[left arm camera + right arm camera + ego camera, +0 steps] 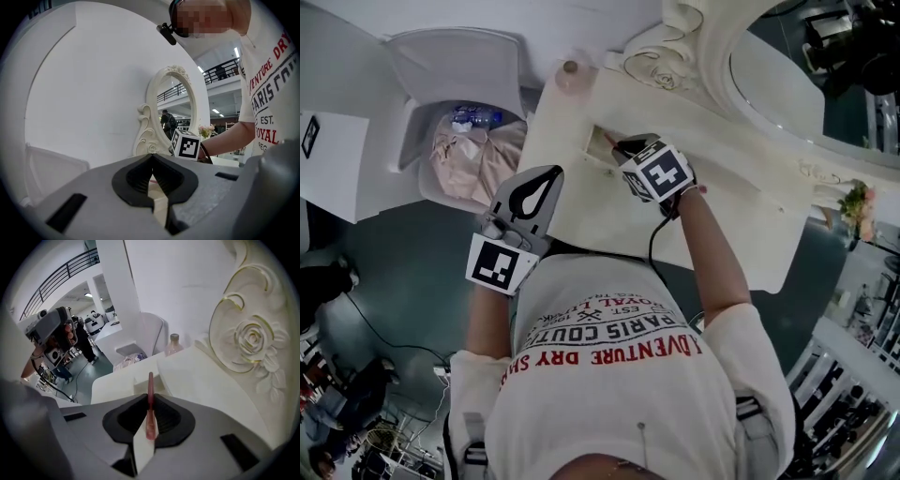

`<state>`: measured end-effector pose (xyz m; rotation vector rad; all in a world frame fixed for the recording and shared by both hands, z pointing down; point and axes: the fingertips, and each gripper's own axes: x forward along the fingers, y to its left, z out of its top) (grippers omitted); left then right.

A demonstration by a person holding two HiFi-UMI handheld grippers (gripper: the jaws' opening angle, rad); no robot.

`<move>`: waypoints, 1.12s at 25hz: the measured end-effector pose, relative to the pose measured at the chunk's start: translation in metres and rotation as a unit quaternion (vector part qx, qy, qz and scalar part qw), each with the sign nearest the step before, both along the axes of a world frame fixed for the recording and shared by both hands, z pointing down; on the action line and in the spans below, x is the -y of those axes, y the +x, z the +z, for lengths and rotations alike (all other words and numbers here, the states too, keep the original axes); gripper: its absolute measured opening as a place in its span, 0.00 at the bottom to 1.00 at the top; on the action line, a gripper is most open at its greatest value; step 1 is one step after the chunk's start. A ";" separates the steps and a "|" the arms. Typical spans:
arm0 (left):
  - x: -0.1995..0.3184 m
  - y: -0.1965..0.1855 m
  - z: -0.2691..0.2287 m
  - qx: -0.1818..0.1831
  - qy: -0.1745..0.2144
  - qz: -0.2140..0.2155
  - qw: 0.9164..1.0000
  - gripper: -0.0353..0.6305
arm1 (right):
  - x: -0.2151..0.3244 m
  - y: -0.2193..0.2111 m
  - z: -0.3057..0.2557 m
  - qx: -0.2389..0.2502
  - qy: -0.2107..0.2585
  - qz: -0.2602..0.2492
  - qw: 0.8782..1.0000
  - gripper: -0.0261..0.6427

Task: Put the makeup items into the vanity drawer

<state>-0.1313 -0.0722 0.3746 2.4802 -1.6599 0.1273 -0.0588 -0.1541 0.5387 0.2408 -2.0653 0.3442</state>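
1. Table [722, 159]: cream, smooth and glossy. It spreads under and ahead of your right claw, and the carved rose mirror frame [251, 341] stands off to that claw's right.
2. Drawer [143, 379]: a boxy open slot, straight ahead of the right claw's tips and just below them. Your left claw is well back, so the right arm is nearer.
3. Right claw [150, 401]: pinched narrow on the makeup stick and tilted steeply down.
4. Left claw [152, 164]: jaws together with nothing in them, by the table's near edge.
5. Makeup stick [150, 383]: slim, pink-red and smooth. Its long axis runs along the jaws, with the tip out toward the drawer. It probably goes in lengthwise.
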 end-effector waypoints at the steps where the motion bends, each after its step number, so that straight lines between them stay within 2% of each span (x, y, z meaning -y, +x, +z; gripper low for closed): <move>1: -0.001 -0.004 0.003 0.000 -0.003 -0.003 1.000 0.06 | 0.000 -0.004 0.004 -0.005 0.000 -0.005 1.000 0.11; 4: -0.002 -0.015 0.010 -0.006 -0.010 -0.010 1.000 0.06 | 0.000 -0.010 0.019 -0.026 0.001 -0.012 1.000 0.11; 11: -0.006 -0.033 0.027 -0.013 -0.032 -0.017 0.999 0.06 | 0.002 -0.013 0.041 -0.057 -0.014 0.012 0.998 0.11; 21: 0.001 -0.034 0.026 -0.014 -0.030 0.006 0.999 0.06 | 0.005 -0.014 0.022 -0.002 -0.013 0.059 0.998 0.18; 28: 0.013 -0.012 0.012 -0.010 -0.010 0.045 0.999 0.06 | 0.003 0.019 -0.010 0.029 0.004 0.101 0.994 0.18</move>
